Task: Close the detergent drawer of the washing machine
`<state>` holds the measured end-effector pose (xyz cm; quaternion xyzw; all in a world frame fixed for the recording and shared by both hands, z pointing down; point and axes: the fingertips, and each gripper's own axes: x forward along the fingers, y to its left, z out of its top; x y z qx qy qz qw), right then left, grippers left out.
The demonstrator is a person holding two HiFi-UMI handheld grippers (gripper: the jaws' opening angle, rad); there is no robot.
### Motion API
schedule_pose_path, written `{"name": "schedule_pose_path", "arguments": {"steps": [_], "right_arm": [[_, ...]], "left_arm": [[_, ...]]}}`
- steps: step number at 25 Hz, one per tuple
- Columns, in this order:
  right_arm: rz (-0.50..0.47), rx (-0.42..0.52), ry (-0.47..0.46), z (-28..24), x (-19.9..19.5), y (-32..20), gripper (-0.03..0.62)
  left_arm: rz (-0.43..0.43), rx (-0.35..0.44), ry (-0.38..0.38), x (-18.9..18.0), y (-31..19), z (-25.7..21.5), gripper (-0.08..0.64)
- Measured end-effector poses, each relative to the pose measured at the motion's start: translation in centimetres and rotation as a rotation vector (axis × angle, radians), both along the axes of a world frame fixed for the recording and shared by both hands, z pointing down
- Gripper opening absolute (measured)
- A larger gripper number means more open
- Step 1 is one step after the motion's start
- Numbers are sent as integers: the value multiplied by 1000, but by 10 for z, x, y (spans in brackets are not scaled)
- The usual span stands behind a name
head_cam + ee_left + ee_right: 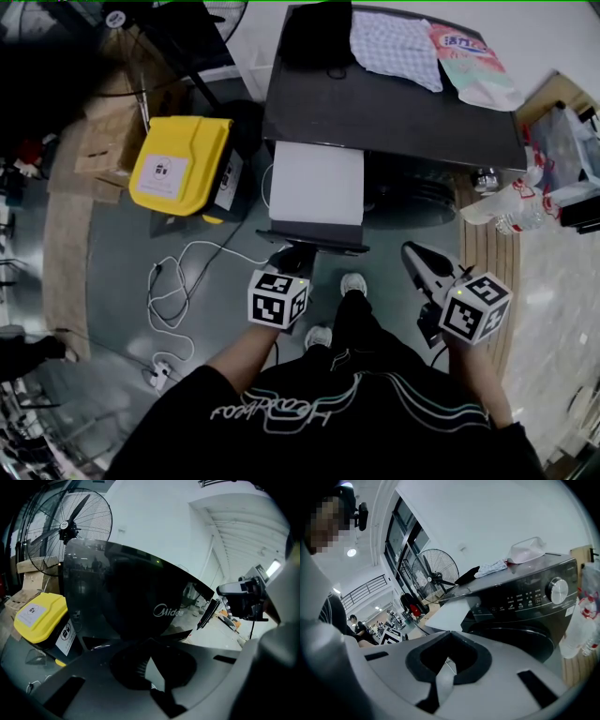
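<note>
Detergent drawer (316, 183) is pulled out of the washing machine (394, 103) front, white top showing. Left gripper (298, 255) is right at the drawer's dark front panel, jaws clenched with nothing between them; can't tell if it touches. Right gripper (417, 255) is off to the right, apart from the drawer, jaws together and empty. Checked cloth (398, 47) lies on the machine top. Yellow box (178, 164) sits on the floor to the left.
</note>
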<state>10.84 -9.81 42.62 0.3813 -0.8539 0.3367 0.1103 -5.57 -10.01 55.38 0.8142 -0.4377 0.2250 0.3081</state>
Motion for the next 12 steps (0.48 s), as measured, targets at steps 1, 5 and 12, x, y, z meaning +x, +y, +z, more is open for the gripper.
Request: {"name": "schedule_pose_path", "arguments": {"steps": [1,5,12], "right_arm": [[1,0,-1,0,1,0,28],[6,-3,-4,1,3,-3,28],[15,-7,-1,0,5,-7,28]], "left_arm": [[0,1,-1,0,0,0,23],[-4,1,-5,0,-3,0,23],[-2,3,-3,2,-12,-3,23]]}}
